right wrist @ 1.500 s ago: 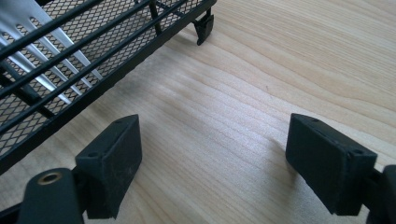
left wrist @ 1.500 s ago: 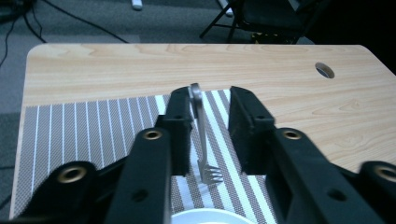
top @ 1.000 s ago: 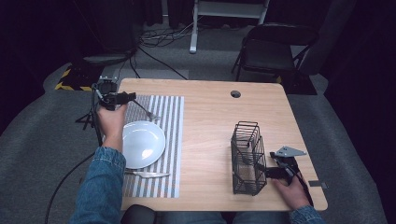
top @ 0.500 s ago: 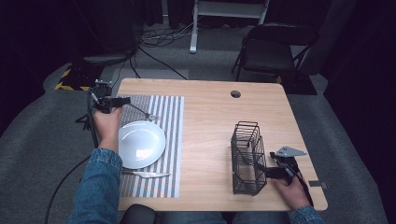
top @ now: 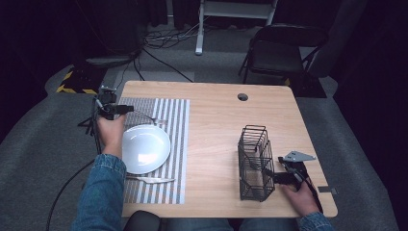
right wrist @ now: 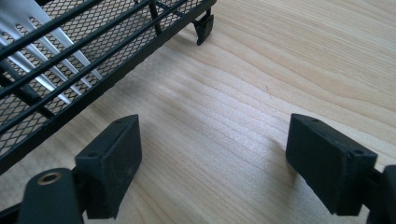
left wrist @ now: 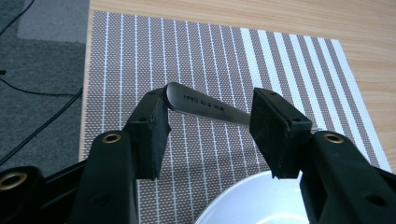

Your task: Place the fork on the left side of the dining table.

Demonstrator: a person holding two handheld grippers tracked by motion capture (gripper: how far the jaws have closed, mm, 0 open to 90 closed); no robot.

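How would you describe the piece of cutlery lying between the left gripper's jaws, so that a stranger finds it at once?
Start at the striped placemat on the table's left side, then the white plate on it. Beyond the plate's far edge lies a metal utensil handle with stamped lettering, unlike the knife on the plate's near side.

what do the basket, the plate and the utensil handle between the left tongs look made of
Basket: likely black-coated metal, with thin rods and fine mesh panels. Plate: glossy white, probably ceramic, possibly melamine; it reflects light softly. Utensil handle: polished steel by its look, silvery and stamped with small lettering.
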